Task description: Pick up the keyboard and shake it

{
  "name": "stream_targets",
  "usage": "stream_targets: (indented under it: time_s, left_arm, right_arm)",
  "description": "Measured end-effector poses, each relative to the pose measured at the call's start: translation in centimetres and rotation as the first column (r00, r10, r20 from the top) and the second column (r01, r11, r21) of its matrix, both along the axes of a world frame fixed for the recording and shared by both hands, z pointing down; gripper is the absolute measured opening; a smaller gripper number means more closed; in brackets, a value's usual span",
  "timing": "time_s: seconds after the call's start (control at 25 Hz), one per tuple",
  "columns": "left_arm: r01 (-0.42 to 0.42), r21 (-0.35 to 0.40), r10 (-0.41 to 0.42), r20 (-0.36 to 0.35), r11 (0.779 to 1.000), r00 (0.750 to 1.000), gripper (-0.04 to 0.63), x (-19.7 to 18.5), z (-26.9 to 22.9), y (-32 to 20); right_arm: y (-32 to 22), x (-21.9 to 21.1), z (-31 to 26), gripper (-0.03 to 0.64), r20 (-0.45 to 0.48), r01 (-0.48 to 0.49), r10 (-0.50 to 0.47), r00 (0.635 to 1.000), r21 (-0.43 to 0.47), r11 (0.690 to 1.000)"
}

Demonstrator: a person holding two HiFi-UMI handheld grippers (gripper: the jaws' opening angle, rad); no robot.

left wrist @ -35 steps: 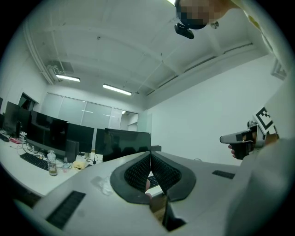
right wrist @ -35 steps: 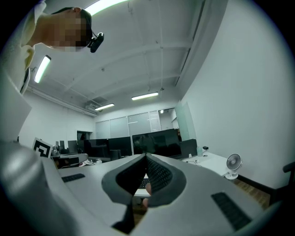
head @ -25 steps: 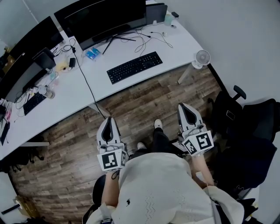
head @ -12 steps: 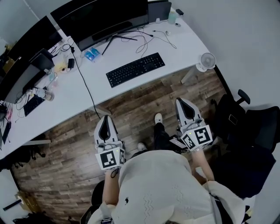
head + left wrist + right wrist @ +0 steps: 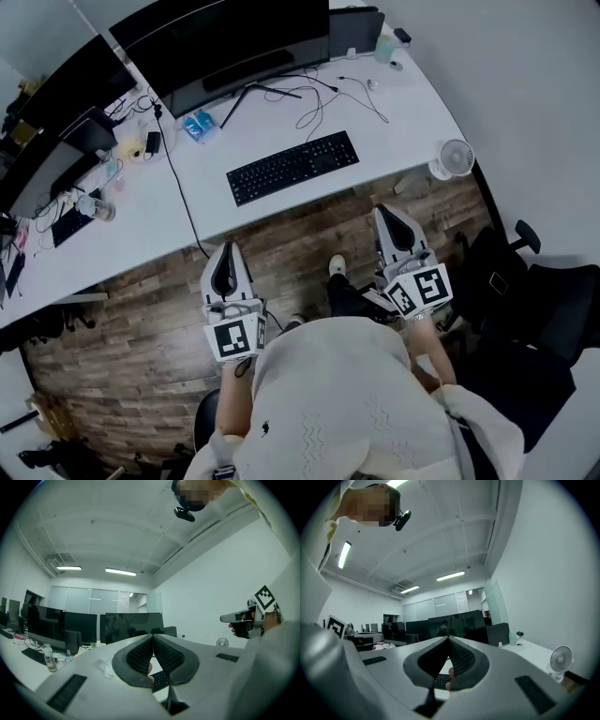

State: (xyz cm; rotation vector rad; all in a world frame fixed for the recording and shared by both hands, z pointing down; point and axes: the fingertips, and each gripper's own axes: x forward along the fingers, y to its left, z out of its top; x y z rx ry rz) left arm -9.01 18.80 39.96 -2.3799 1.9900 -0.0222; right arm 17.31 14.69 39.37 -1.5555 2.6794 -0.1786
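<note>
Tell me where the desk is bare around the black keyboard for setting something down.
Bare desk lies right of the keyboard, up to the small fan, and left of it up to the black cable. Behind it, loose wires under the monitor crowd the surface.

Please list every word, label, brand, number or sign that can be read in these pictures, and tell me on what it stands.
No text is legible in any view.
keyboard: key legends too small to read.
blue packet: print too blurred to read.
monitor: dark screen, no brand visible.
left gripper and right gripper: their cubes bear only black-and-white square patterns, no letters or digits.
</note>
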Motion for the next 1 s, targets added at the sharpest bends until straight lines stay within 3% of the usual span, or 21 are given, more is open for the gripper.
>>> stream_targets:
  time_s: [0.36, 1.0]
  left_arm:
    - [0.094, -0.021, -0.096, -0.102, 0.995, 0.99, 0.015, 1.1, -0.3, -4.1]
    - [0.242, -0.039, -0.245, -0.123, 0.969, 0.962, 0.015, 3.2, 1.0, -9.8]
  right_arm:
    - [-6.3, 2.6, -0.6, 0.002, 0.02, 0.054, -0.054, 0.998, 0.001, 0.999]
    - [-16.5, 7.3, 0.2, 0.001, 0.02, 0.137, -0.136, 0.99, -0.019, 0.99]
